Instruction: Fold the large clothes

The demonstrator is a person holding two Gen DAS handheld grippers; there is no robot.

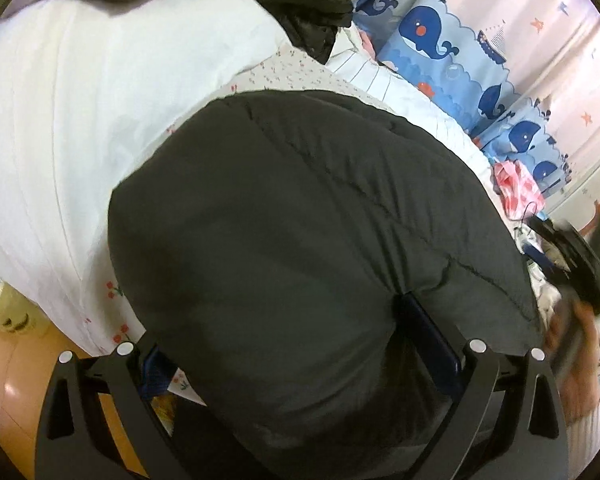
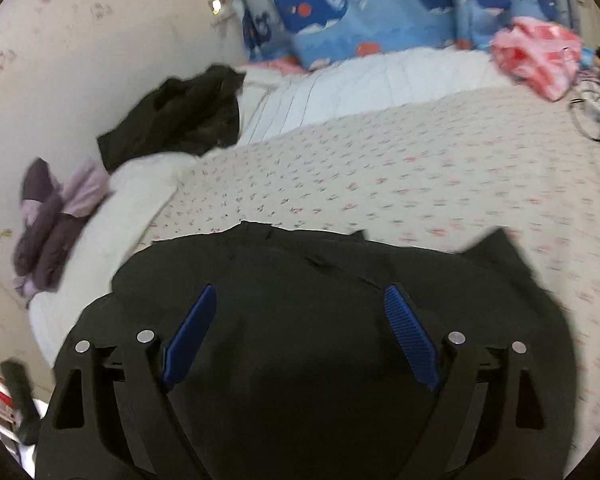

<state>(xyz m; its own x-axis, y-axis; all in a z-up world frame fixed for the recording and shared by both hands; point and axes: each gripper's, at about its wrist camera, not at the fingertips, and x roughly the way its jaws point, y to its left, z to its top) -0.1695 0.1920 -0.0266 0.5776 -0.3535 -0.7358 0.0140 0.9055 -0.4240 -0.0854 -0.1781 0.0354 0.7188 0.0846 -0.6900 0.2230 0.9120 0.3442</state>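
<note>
Dark jacket (image 1: pixel 300 240) — long axis toward curtain (image 1: pixel 440 40)

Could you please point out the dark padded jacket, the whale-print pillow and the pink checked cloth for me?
dark padded jacket (image 1: pixel 300 220): left wrist view, middle of its quilted back.
whale-print pillow (image 2: pixel 340 20): right wrist view, on the blue front face.
pink checked cloth (image 2: pixel 540 56): right wrist view, centre of the bundle.

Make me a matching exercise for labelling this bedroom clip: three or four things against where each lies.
Things:
1. puffy dark quilted jacket
2. crumpled black garment
3. purple and lilac padded garment
4. pink and white crumpled cloth

Places:
A. far right, by the whale-print curtain
B. at the wall, left edge of the bed
C. nearest, under the open blue-padded right gripper
D. far left corner of the bed

Pairs: 1-C, 2-D, 3-B, 4-A
</note>
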